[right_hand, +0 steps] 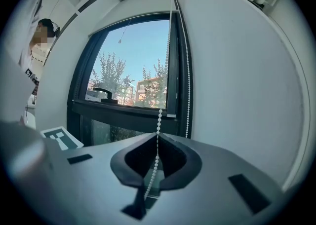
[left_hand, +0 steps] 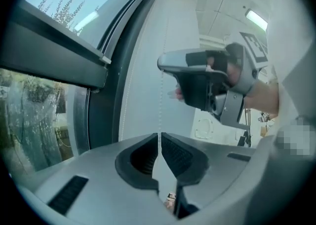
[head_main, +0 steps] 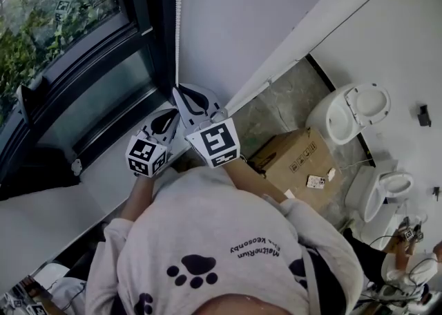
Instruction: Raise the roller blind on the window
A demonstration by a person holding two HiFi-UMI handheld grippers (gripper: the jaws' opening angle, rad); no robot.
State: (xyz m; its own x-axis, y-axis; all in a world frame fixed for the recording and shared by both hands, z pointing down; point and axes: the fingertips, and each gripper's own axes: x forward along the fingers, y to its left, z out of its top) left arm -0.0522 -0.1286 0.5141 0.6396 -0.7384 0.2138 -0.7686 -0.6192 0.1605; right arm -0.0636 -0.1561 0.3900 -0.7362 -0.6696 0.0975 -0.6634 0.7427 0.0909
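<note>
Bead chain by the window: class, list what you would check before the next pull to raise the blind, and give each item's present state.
1. Left gripper shut on the bead chain: ok.
2. Right gripper shut on the same chain: ok.
3. Chain hangs untangled beside the window frame: ok.
4. Right gripper sits above the left, with a gap between them: ok.
5. How far the blind is already raised: cannot tell.

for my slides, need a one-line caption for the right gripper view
Right gripper shut on the white bead chain hanging in front of the dark-framed window.
</note>
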